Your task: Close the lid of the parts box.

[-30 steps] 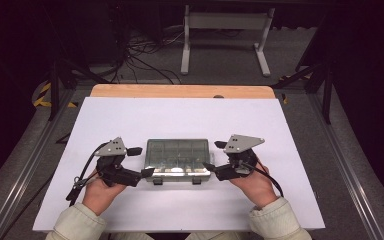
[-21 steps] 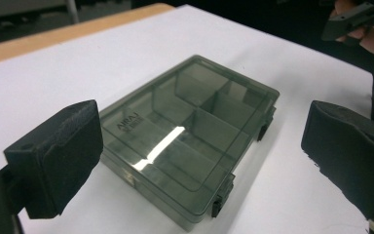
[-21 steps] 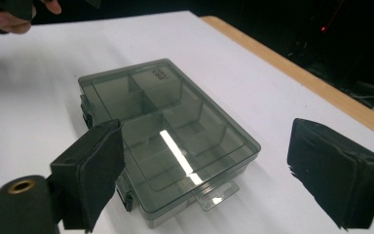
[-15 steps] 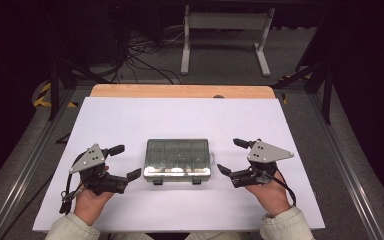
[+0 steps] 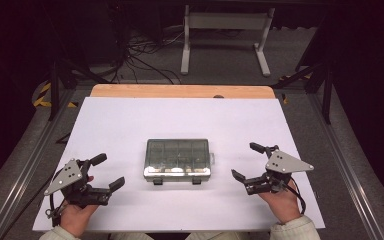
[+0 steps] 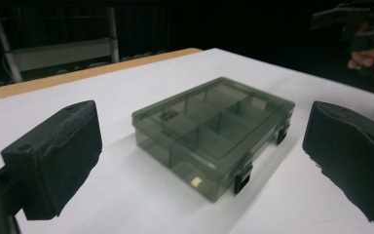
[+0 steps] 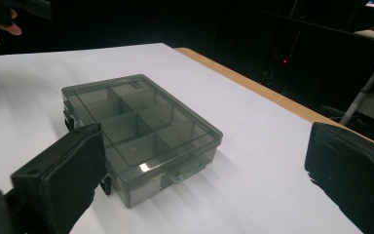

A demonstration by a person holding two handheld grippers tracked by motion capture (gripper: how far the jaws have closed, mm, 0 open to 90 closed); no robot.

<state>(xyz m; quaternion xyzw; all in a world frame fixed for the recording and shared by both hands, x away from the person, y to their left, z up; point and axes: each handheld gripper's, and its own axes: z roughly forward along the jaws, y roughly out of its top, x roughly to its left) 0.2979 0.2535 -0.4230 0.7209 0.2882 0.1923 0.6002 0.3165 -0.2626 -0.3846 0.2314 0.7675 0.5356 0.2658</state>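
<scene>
Compartment box (image 5: 178,159) released mid-worktop (image 5: 130,120), lid shut. My left claw (image 5: 105,171) and right claw (image 5: 245,161) just opened wide, empty. Next: regrasp or retreat.

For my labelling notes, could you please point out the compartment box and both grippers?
compartment box (image 5: 178,153), high view, on its clear lid.
left gripper (image 5: 107,171), high view, midway between its fingertips.
right gripper (image 5: 245,160), high view, midway between its fingertips.
</scene>
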